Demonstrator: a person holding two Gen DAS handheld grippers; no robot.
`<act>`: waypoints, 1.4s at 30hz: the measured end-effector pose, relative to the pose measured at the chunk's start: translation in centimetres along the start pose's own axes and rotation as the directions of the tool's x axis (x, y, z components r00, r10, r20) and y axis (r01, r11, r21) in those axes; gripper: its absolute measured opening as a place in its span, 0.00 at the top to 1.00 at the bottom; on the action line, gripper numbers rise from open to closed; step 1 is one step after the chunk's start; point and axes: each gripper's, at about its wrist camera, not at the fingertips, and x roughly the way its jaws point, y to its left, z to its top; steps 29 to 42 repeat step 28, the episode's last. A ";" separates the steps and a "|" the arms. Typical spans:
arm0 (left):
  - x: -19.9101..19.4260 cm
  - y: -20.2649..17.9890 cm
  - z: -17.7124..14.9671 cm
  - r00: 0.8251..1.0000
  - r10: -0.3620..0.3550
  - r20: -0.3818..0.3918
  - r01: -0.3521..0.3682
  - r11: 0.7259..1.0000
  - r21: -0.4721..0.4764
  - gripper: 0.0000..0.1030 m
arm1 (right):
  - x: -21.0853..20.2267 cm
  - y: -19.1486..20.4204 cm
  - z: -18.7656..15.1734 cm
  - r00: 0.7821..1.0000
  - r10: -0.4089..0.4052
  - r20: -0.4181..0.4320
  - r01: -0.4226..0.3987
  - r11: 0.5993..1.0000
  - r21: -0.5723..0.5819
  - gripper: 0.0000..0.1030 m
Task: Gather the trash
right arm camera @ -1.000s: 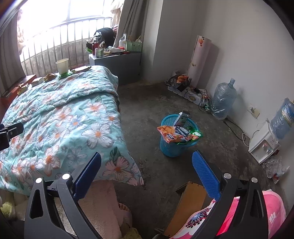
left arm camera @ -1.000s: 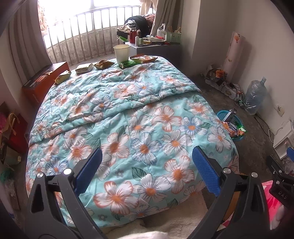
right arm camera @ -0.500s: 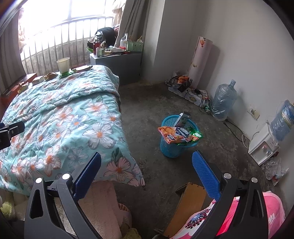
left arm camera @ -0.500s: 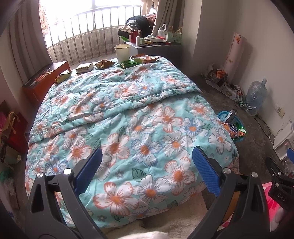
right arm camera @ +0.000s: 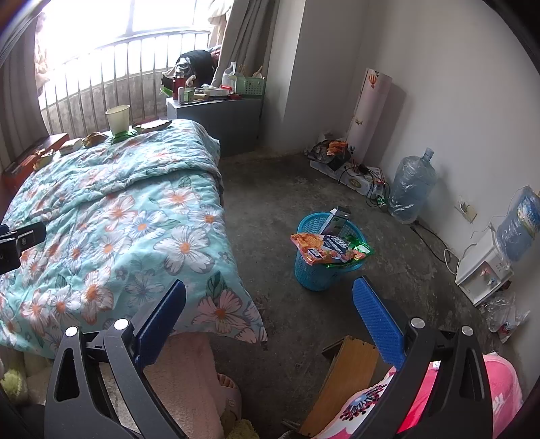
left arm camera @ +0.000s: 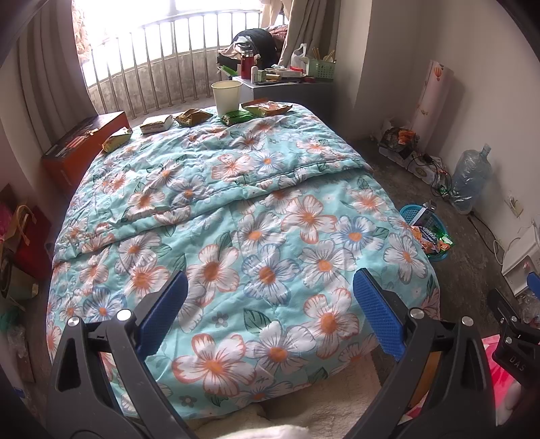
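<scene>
Both views barely shifted, left hand-held gripper gaping empty, right hand-held gripper likewise

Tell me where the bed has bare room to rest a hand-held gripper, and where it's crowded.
The flowered quilt is bare from its near edge up past the fold. Clutter sits only along the far edge: the paper cup and snack wrappers on both sides of it. The blue basket on the floor is overfull.

Daylight blows out the window; fisheye edges bend and darken, otherwise sharp.
</scene>
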 end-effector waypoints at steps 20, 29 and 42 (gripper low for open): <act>0.0 0.1 -0.1 1.000 -0.001 -0.001 0.001 1.000 0.000 0.08 | -0.1 0.0 0.1 1.000 0.003 0.003 -0.003 1.000 0.003 0.06; 0.1 0.3 -0.3 1.000 -0.003 -0.007 0.003 1.000 -0.002 0.08 | -0.2 0.0 0.1 1.000 0.004 0.005 -0.004 1.000 0.004 0.06; 0.1 0.3 -0.3 1.000 -0.003 -0.007 0.003 1.000 -0.002 0.08 | -0.2 0.0 0.1 1.000 0.004 0.005 -0.004 1.000 0.004 0.06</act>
